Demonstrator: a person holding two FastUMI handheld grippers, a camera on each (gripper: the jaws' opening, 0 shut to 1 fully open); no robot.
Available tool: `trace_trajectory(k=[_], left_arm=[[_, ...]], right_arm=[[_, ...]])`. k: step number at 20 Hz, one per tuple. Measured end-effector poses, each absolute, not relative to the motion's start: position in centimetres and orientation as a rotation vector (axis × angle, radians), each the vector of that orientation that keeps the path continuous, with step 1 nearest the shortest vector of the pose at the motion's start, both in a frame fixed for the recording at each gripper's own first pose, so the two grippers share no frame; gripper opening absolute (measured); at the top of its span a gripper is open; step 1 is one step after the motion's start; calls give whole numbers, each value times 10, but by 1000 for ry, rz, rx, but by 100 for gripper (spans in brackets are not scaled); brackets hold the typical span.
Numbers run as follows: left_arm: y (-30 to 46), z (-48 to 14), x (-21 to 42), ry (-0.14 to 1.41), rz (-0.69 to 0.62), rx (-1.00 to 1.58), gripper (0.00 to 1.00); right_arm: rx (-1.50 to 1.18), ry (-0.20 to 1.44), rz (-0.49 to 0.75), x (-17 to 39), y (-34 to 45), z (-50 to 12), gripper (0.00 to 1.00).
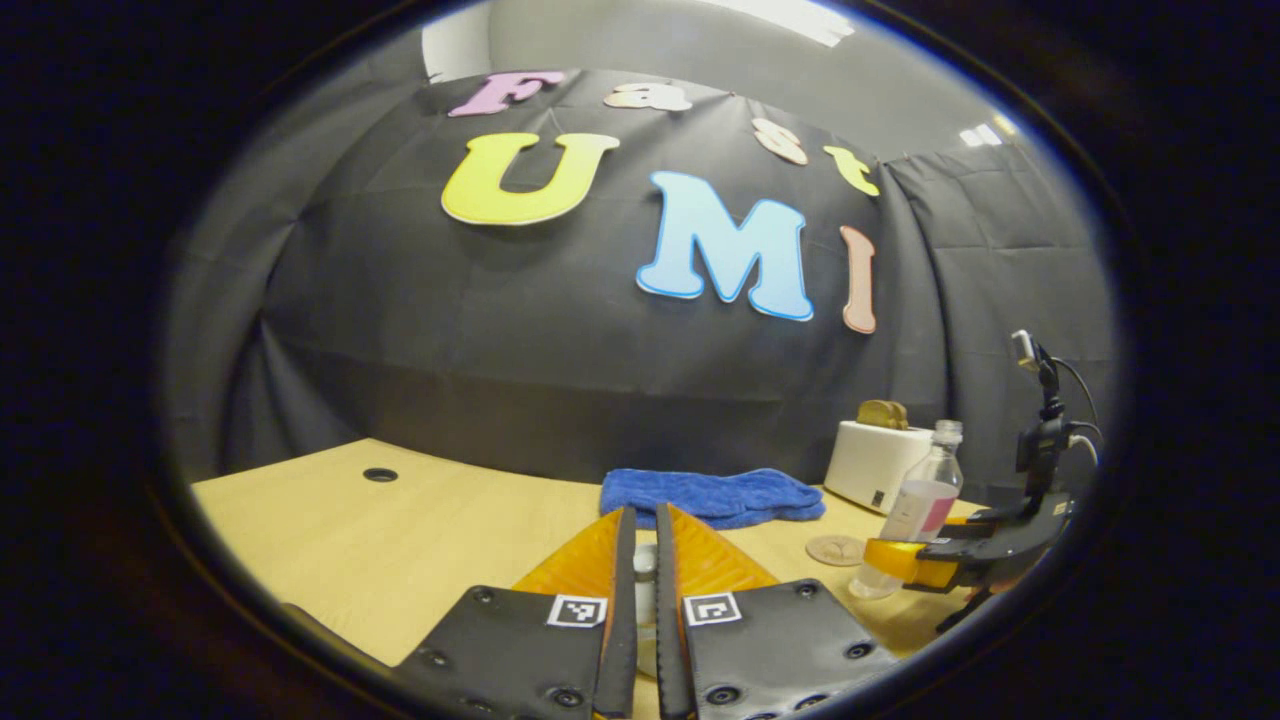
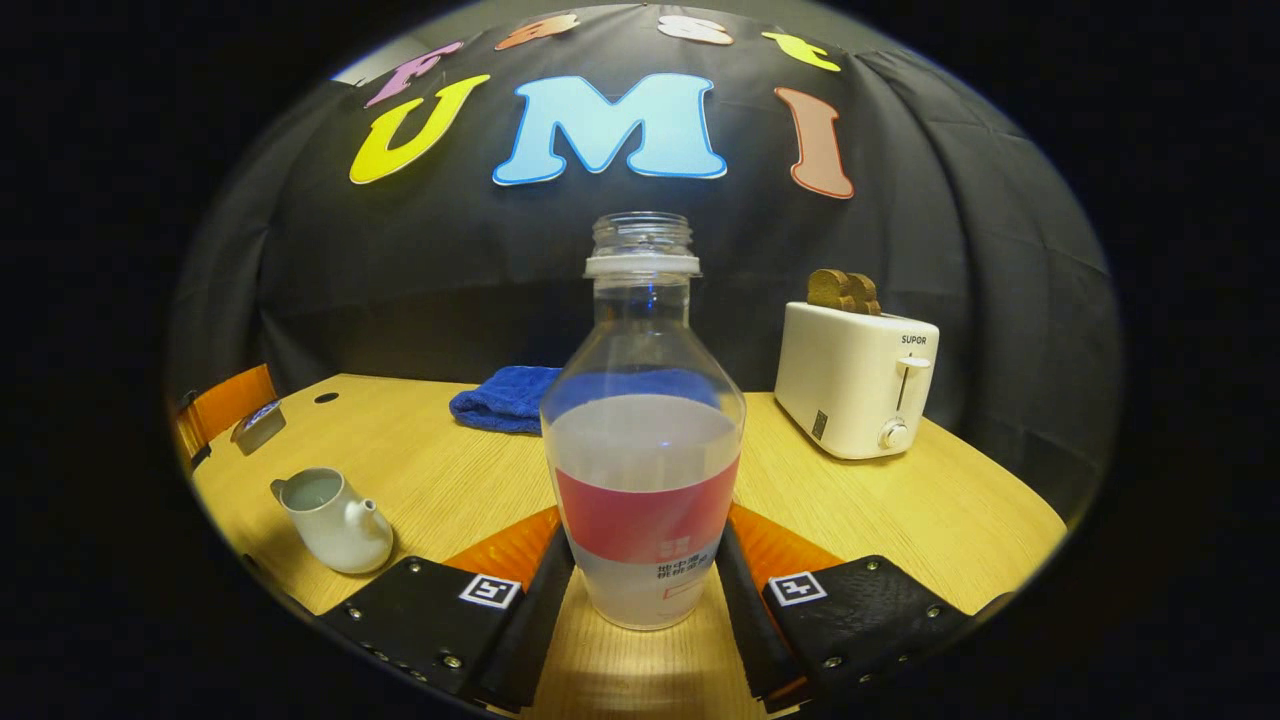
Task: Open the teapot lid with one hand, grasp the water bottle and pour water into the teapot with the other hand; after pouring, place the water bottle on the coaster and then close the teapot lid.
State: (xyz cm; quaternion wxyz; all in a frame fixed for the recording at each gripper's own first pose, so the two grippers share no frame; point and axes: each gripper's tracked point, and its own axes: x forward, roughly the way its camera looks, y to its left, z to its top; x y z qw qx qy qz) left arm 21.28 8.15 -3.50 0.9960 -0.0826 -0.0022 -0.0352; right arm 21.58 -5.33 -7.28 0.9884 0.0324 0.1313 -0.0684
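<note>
Each claw [image 1: 645, 560] [image 2: 640, 610] carries black plates studded with screws and small square black-and-white markers; the right claw [image 1: 925, 565] trails black cables.

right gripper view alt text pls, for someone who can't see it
The right gripper holds an uncapped, part-full water bottle upright over a wooden table. An open white teapot stands left, a white toaster right, a blue towel behind.

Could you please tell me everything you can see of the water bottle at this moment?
The water bottle is clear plastic, uncapped, with a threaded neck and a red label band, roughly half full of water. It stands upright, its base at the wooden table, between the fingers of the right tongs, which close on its lower body. In the left gripper view it stands beside the round coaster.
</note>
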Motion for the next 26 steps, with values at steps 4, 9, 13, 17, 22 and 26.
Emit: trace_trajectory(k=[4,9,13,17,22,26], left_arm=[[111,-47,219,15,-26,-205,17],[143,-58,224,33,39,-195,14],[153,-63,227,40,51,-206,17],[157,-68,231,50,48,-212,14],[159,-72,234,54,35,-215,17],[163,-72,237,51,29,-258,17]], right_arm=[[35,253,-129,214,-49,-70,75],[-35,232,-131,212,-43,-66,75],[-165,208,-136,209,-34,-60,75],[-356,206,-145,209,-23,-59,75],[-714,213,-201,213,-21,-56,75],[-939,222,-195,219,-17,-55,75]])
